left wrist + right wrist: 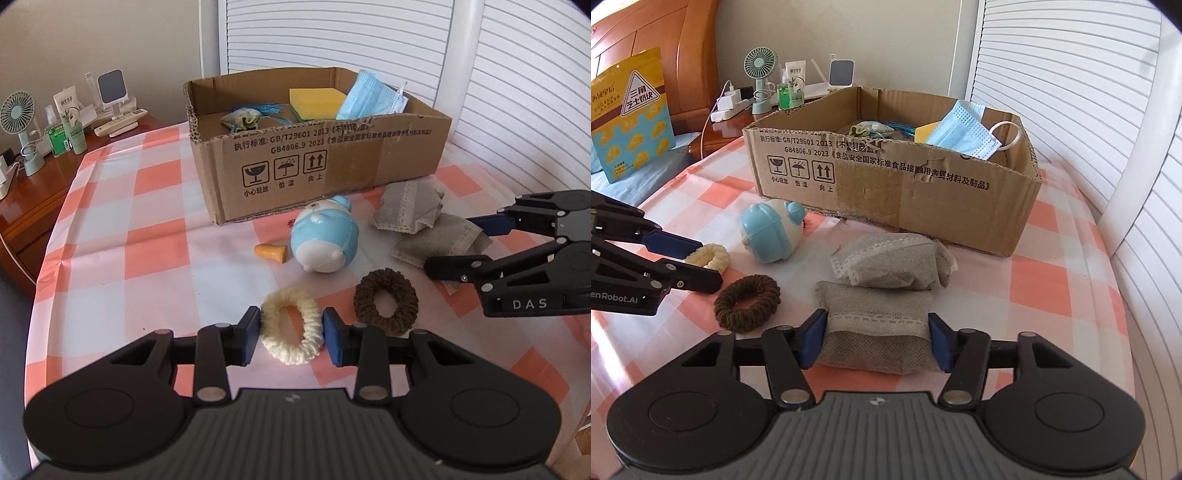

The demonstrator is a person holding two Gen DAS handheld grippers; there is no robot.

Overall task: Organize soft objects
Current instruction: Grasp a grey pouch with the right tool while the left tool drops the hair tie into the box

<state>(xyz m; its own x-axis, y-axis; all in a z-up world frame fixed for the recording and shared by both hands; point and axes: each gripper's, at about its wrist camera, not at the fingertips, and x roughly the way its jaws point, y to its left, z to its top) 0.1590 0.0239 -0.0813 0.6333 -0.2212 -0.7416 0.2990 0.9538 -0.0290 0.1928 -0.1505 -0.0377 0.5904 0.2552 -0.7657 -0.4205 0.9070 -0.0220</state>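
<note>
— In the left wrist view, what do you have?

— My left gripper (290, 334) has its fingers (248, 334) on both sides of the cream hair tie (290, 326), which lies flat on the checked surface (147, 240). The pads touch or nearly touch its outer edge; I cannot tell if they press already, so I would say half closed around it, not a sure hold. The brown hair tie (386, 301) is just beside it on the right.

— What could go wrong there?

— The ring is soft and hollow. If I close more it may fold and slip out, or I may pinch the cloth under it (that would pull the whole cloth). The cardboard box (406, 147) stands well behind, past the blue toy (325, 240) and the orange plug (271, 253).

— And the right wrist view?

— My right gripper (877, 341) holds its fingers (812, 341) fairly wide, against the two sides of the nearer grey pouch (877, 332). The second grey pouch (892, 260) lies touching its far edge, towards the box.

— The risk here?

— I judge that the near pouch may sag when lifted and drag the other one, or catch the torn front wall of the box, where a blue face mask (964, 133) already lies.
</note>
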